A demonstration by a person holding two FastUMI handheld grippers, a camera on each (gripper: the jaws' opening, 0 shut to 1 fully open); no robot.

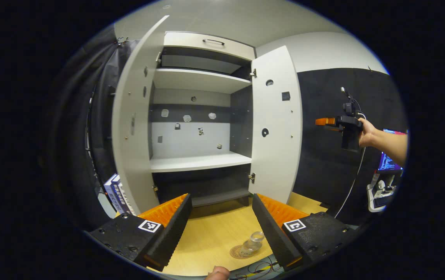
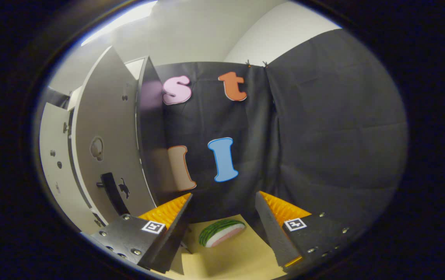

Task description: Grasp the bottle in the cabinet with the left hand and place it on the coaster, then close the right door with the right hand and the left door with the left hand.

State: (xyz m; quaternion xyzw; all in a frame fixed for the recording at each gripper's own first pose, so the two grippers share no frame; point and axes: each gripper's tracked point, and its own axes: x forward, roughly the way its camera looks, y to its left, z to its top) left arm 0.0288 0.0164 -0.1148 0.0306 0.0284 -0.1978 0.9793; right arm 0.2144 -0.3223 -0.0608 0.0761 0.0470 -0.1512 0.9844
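Bottle on coaster; both doors open

Clear bottle (image 1: 253,243) is standing on the coaster (image 1: 238,252) on the worktop (image 1: 214,233). Left tongs (image 1: 219,229) are gaping wide, empty; right tongs (image 2: 222,229) likewise. Bottle is probably light, slippery, fragile: grip mid-body.

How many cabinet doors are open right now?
2. The left door is swung out on the cabinet's left side, and the right door stands open on the right; both show in the left gripper view.
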